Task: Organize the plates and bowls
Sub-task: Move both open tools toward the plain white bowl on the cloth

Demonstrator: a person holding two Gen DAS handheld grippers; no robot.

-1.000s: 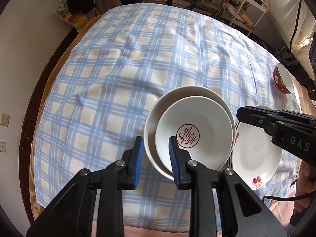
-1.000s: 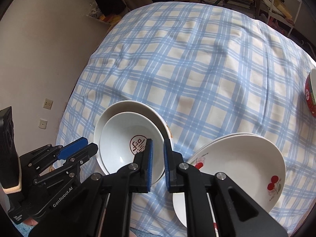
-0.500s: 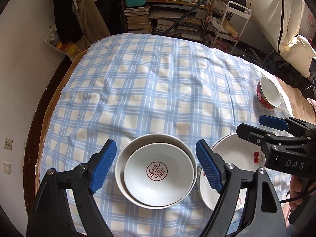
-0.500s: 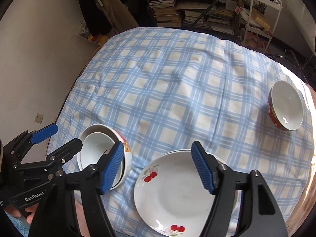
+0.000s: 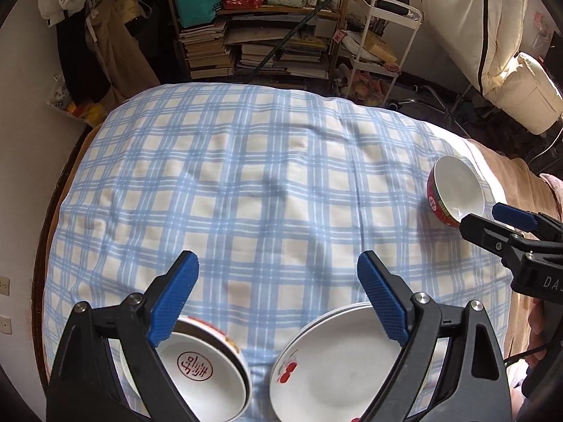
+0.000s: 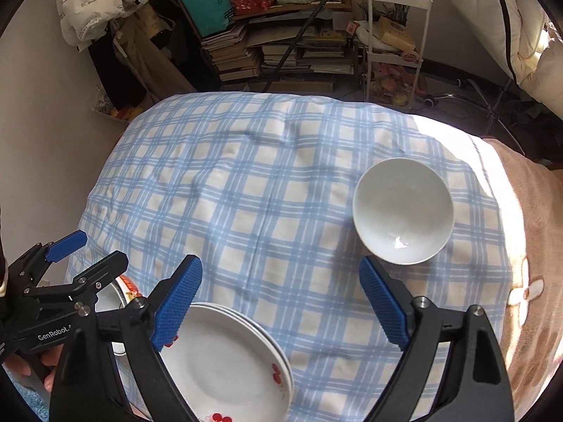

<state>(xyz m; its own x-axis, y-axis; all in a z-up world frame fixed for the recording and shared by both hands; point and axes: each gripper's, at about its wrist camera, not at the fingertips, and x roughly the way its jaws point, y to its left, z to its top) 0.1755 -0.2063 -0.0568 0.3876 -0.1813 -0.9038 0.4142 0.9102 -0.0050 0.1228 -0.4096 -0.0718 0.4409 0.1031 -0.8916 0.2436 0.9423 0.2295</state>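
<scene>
Two nested white bowls (image 5: pixel 200 369), the inner one marked with a red seal, sit on the blue-checked tablecloth (image 5: pixel 267 183) at the near left. Beside them lies a stack of white cherry-patterned plates (image 5: pixel 334 362) (image 6: pixel 225 362). A red-sided bowl (image 5: pixel 455 190) (image 6: pixel 403 211) with a white inside stands alone at the far right. My left gripper (image 5: pixel 278 295) (image 6: pixel 93 253) hangs above the bowls and plates, its jaws opening with nothing between them. My right gripper (image 6: pixel 281 302) (image 5: pixel 489 216) hovers over the plates, also opening and holding nothing.
Past the far table edge stand a shelf of stacked books (image 5: pixel 253 52), a white wire cart (image 6: pixel 397 45) and hanging clothes (image 5: pixel 105 52). A brown flowered blanket (image 6: pixel 527 281) covers the right end beyond the cloth. A wall (image 5: pixel 21 140) runs close along the left.
Both grippers let go of the inner bowl's rim, opened wide and drew back and upward. The nested bowls and plates now lie low in both views, and the red bowl shows fully.
</scene>
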